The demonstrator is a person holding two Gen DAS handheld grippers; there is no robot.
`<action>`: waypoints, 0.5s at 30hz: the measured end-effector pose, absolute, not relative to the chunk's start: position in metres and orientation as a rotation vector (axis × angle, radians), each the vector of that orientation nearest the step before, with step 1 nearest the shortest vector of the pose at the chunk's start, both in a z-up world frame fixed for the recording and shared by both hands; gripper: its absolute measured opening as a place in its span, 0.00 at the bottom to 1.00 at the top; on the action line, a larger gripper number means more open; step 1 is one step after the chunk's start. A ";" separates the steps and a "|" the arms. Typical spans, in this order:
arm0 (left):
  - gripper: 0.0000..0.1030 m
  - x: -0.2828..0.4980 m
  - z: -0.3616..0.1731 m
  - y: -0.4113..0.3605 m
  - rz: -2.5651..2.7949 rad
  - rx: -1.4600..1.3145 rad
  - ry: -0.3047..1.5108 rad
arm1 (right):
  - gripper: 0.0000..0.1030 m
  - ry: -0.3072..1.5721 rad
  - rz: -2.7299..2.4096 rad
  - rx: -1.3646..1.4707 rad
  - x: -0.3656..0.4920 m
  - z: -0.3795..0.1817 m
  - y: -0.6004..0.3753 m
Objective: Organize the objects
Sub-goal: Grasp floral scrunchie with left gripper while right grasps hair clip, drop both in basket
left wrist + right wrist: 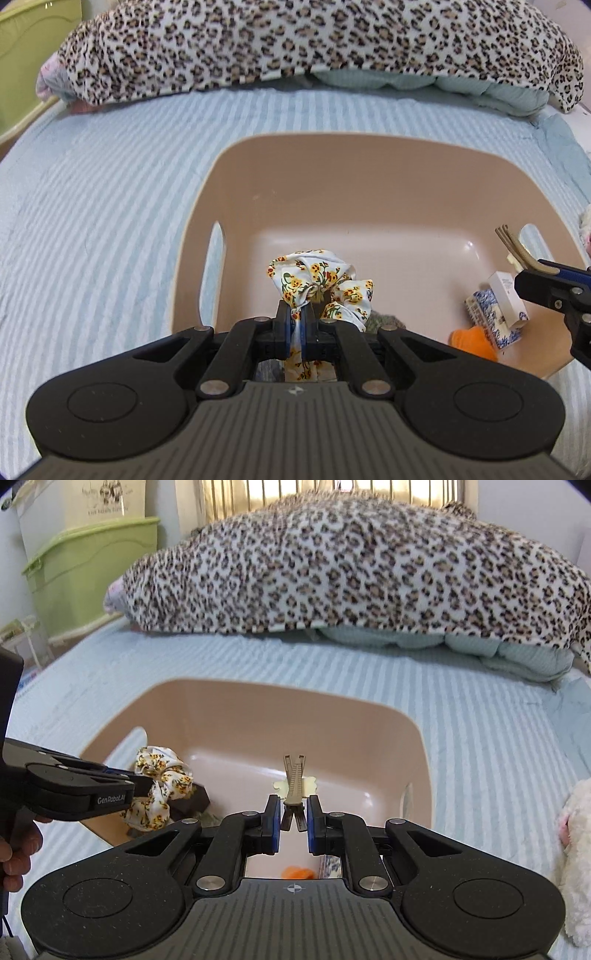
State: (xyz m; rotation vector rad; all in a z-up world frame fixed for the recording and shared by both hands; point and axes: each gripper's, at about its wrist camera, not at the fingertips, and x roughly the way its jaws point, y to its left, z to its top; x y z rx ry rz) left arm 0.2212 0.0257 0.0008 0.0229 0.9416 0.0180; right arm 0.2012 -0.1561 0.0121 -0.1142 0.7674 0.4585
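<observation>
Left gripper (300,325) first, nearest the lens: its pads are pressed together on a fold of the floral scrunchie (321,284), and the rest of the fabric bunches up just ahead of the tips. It hangs over the near-left part of the pink basin (369,147), inside the rim, close to the slotted handle on the left wall. So the scrunchie is already above its target, and what lies under it is the relation that counts: straight below, basin floor.

Over to the right gripper (293,814). It is pinching the hinge end of a beige hair clip (294,779), with the pads set only slightly apart on it. The clip's long axis runs straight forward from the tips, its prongs pointing toward the far wall of the basin, and it sits above the middle of the floor.

Below and between the two, an orange object (472,341) and a blue-and-white box (493,317) lie at the near-right corner of the basin.

Farther out, the striped bedspread (480,738), then the leopard-print blanket (332,572) along the far edge of the bed.

My read: both grippers only need to let go, and the left one is the nearer to the floor.
</observation>
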 end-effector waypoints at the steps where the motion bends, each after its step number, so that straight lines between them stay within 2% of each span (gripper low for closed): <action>1: 0.06 0.221 -0.001 0.026 0.016 0.019 0.948 | 0.12 0.778 0.457 -0.116 0.203 0.009 -0.156; 6: 0.14 0.214 0.004 0.025 0.000 0.022 0.942 | 0.13 0.819 0.458 -0.122 0.203 0.002 -0.157; 7: 0.23 0.212 0.007 0.025 -0.006 0.017 0.940 | 0.18 0.822 0.458 -0.122 0.202 0.002 -0.157; 8: 0.38 0.210 0.010 0.025 -0.010 0.010 0.935 | 0.19 0.822 0.459 -0.121 0.200 0.004 -0.158; 9: 0.46 0.208 0.013 0.025 -0.010 0.003 0.928 | 0.30 0.817 0.458 -0.120 0.198 0.005 -0.159; 10: 0.60 0.205 0.018 0.024 -0.003 0.002 0.917 | 0.40 0.811 0.457 -0.120 0.197 0.008 -0.160; 11: 0.68 0.203 0.023 0.023 0.003 0.004 0.903 | 0.44 0.808 0.456 -0.119 0.195 0.011 -0.161; 13: 0.69 0.196 0.033 0.021 0.004 0.015 0.877 | 0.57 0.792 0.453 -0.123 0.189 0.019 -0.164; 15: 0.70 0.190 0.042 0.019 0.003 0.026 0.866 | 0.61 0.778 0.455 -0.134 0.183 0.027 -0.166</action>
